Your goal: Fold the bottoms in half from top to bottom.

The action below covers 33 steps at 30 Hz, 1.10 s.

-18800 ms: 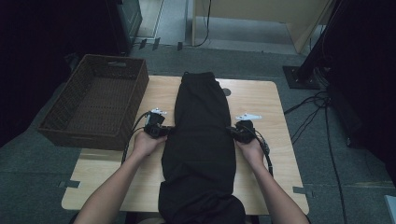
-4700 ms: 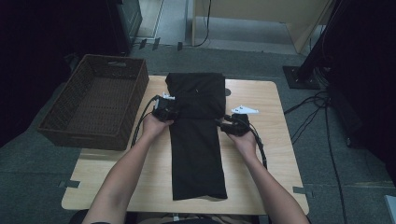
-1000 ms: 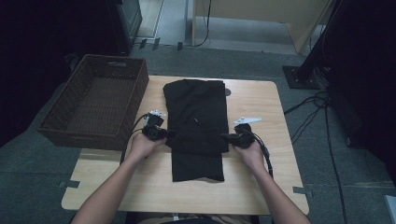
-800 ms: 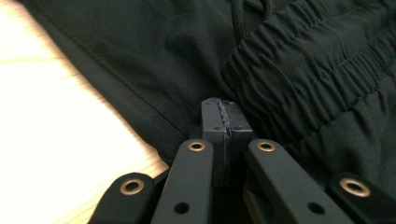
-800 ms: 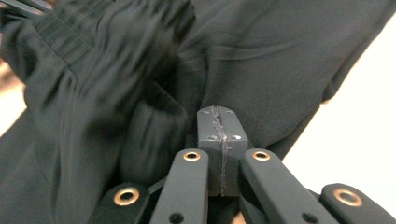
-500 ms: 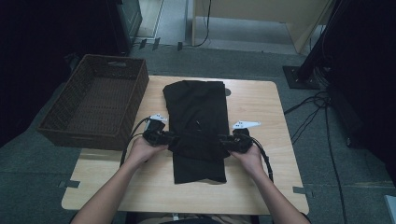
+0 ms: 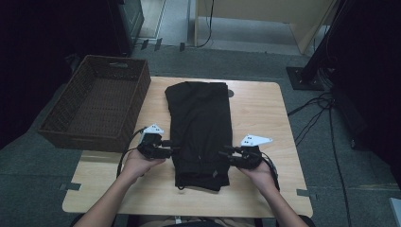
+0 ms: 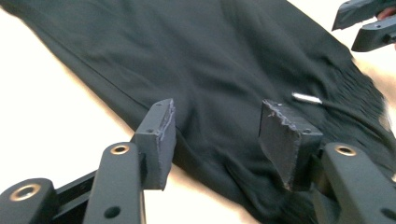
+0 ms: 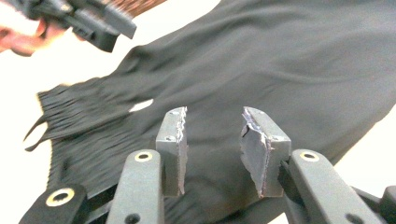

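A black folded garment [image 7: 201, 123] lies lengthwise on the wooden table [image 7: 260, 109], with its gathered waistband at the near end. My left gripper [image 7: 171, 144] is at the garment's left edge and my right gripper [image 7: 226, 153] at its right edge, both near the waistband. In the left gripper view the left gripper [image 8: 215, 116] hovers open over the cloth [image 8: 210, 51], and a silver-tipped drawstring [image 8: 306, 98] lies beyond. The right gripper [image 9: 212, 126] is open above the cloth [image 9: 280, 60] too. Both pairs of jaws have just been opening, and nothing is pinched between them.
A dark wicker basket [image 7: 90, 137] stands at the table's left edge, overhanging it. Bare wood runs along both sides of the garment and in front of it. Cables and a dark stand base [image 7: 307, 78] lie on the floor to the right.
Both grippers have let go of the garment's edges and opened. Both hands have drawn back toward the person and lifted a little. The garment lies still.
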Each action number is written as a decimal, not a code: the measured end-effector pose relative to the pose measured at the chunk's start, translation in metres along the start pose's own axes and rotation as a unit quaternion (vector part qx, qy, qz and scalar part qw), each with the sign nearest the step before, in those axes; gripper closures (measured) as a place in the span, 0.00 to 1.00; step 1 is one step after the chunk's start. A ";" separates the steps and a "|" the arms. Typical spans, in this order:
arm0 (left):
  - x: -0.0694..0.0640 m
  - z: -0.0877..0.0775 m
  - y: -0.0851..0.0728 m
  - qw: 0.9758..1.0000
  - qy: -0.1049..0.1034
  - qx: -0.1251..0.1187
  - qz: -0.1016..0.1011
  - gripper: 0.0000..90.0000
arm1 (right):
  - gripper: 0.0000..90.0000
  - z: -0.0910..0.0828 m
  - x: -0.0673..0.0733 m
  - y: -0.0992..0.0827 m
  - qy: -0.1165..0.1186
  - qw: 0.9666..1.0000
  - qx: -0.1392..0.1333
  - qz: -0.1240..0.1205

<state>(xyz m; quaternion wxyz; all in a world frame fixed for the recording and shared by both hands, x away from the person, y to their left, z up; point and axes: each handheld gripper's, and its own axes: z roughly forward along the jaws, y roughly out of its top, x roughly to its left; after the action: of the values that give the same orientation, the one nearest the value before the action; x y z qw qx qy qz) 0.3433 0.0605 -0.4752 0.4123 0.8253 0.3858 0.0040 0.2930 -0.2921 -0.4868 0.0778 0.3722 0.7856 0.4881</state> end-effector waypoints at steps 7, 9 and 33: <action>0.016 0.033 0.023 0.999 0.036 0.001 0.001 0.55 | 0.64 0.029 -0.033 0.016 -0.064 0.998 -0.012 0.023; 0.024 0.045 0.029 0.999 0.038 0.006 -0.003 0.55 | 0.65 0.045 -0.045 0.022 -0.082 0.996 0.008 0.028; -0.008 0.039 -0.008 0.999 0.025 0.031 -0.005 0.39 | 0.62 0.029 -0.015 -0.016 -0.103 0.993 0.057 0.010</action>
<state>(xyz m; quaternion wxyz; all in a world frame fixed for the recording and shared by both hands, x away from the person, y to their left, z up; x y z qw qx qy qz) 0.3450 0.0317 -0.5045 0.3766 0.8353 0.4005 0.0106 0.3090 -0.2855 -0.5186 0.1327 0.4321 0.7960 0.4026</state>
